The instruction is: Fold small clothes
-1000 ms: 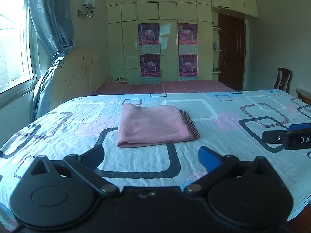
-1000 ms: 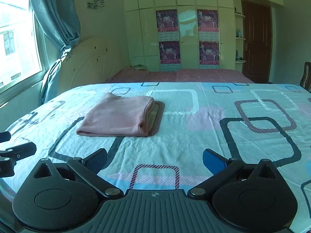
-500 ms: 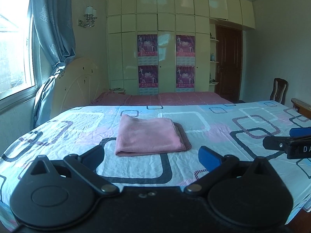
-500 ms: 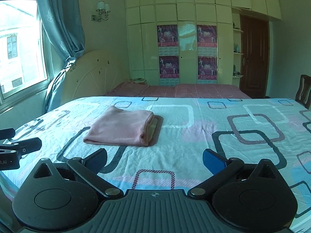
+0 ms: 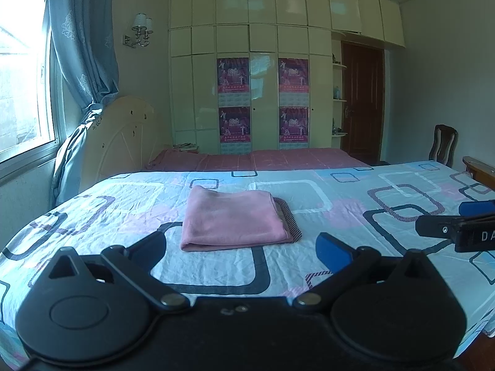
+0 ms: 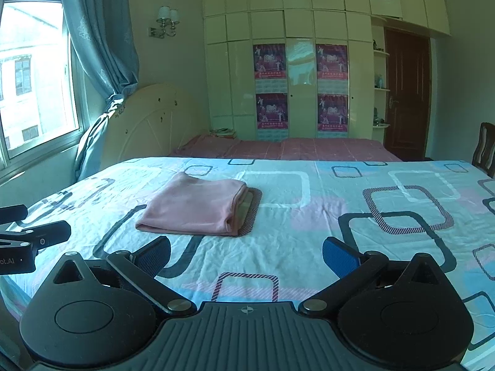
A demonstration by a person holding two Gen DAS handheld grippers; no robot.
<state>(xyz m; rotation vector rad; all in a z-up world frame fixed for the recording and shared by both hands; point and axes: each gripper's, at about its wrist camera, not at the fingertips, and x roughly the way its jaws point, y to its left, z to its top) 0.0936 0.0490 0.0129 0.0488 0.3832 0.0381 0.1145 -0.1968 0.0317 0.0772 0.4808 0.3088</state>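
Note:
A pink garment [image 5: 232, 219] lies folded into a flat rectangle on the patterned bed sheet [image 5: 340, 216], with a dark striped layer showing at its right edge. It also shows in the right wrist view [image 6: 195, 208], ahead and to the left. My left gripper [image 5: 241, 250] is open and empty, hovering just short of the garment's near edge. My right gripper [image 6: 246, 255] is open and empty, to the right of the garment and apart from it. Each gripper's fingers show at the edge of the other's view.
The sheet [image 6: 371, 216] covers a wide bed. A second bed with a pink cover [image 5: 263, 159] and cream headboard [image 5: 120, 136] stands behind. A wardrobe [image 5: 263, 77], a door [image 5: 362, 102], a chair [image 5: 442, 148] and a curtained window [image 5: 21, 77] line the room.
Both grippers have pulled back and tilted up, so the garment sits lower and farther in both views. The garment has not moved. Both grippers stay open.

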